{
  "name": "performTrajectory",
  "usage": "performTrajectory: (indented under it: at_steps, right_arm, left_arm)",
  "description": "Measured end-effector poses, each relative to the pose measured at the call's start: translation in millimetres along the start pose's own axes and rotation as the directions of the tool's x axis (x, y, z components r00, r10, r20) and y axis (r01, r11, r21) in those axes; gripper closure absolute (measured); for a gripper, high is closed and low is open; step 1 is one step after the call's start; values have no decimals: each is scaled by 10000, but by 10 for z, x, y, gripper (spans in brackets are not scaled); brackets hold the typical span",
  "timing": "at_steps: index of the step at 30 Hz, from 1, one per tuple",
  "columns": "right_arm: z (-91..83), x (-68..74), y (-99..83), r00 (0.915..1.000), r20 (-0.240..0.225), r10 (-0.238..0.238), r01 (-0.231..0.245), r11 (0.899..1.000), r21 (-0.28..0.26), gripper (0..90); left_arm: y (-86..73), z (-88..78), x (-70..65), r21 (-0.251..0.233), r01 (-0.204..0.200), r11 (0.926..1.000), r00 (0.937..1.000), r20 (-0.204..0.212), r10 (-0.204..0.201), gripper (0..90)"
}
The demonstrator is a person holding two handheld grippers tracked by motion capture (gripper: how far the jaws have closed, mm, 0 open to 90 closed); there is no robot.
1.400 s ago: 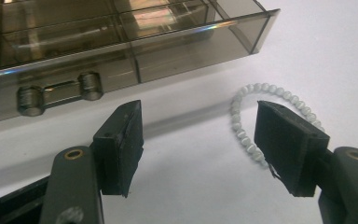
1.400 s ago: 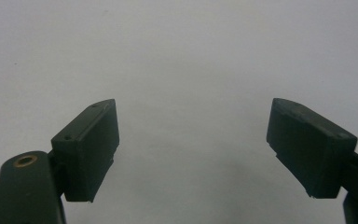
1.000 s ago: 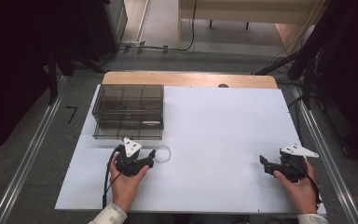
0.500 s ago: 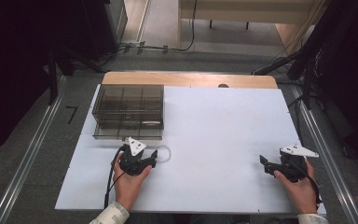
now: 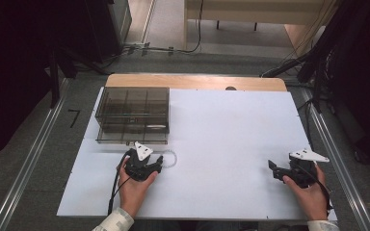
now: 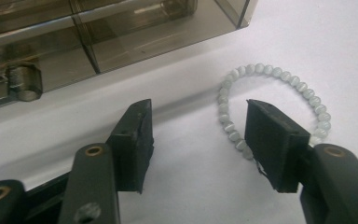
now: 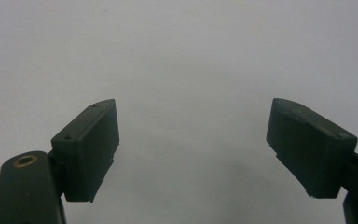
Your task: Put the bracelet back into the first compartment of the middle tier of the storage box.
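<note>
Pale green-white beads make up the bracelet [image 6: 271,103], which lies flat on the white table [image 5: 231,134] near its left front, just in front of the smoky plastic drawer organiser [image 5: 133,114]. The left gripper [image 6: 196,130] has just been closing its jaws, yet they stand apart: one jaw rests inside the loop, the other outside, with the near strand of beads between them and not yet pinched. This looks like the grasping step; the next move calls for closing fully on that strand, then lifting without dragging beads sideways. The right gripper [image 7: 191,140] waits near the right front edge, jaws wide apart over bare table. In the high view the bracelet [image 5: 169,158] is a faint ring beside the left gripper [image 5: 155,162]; the left gripper view makes out single beads and the organiser's compartment walls.
</note>
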State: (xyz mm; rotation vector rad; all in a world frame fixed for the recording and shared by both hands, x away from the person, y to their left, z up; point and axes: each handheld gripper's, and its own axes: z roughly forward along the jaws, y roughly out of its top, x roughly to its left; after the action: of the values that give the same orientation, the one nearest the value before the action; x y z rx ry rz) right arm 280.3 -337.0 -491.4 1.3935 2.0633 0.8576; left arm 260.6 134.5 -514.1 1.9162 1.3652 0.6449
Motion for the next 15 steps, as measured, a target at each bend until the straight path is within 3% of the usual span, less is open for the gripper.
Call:
performTrajectory:
  at_steps: [4, 15]
  right_arm:
    - [-6, 1, 0, 10000, 22, 38, -38, 10000, 1, 155]
    - [-7, -1, -1, 10000, 32, 10, -10, 10000, -12, 154]
  left_arm:
    - [7, 9, -20, 46, -151, 9999, 9999, -8, 151, 484]
    - [9, 8, -7, 69, -62, 10000, 9994, 337, 59, 654]
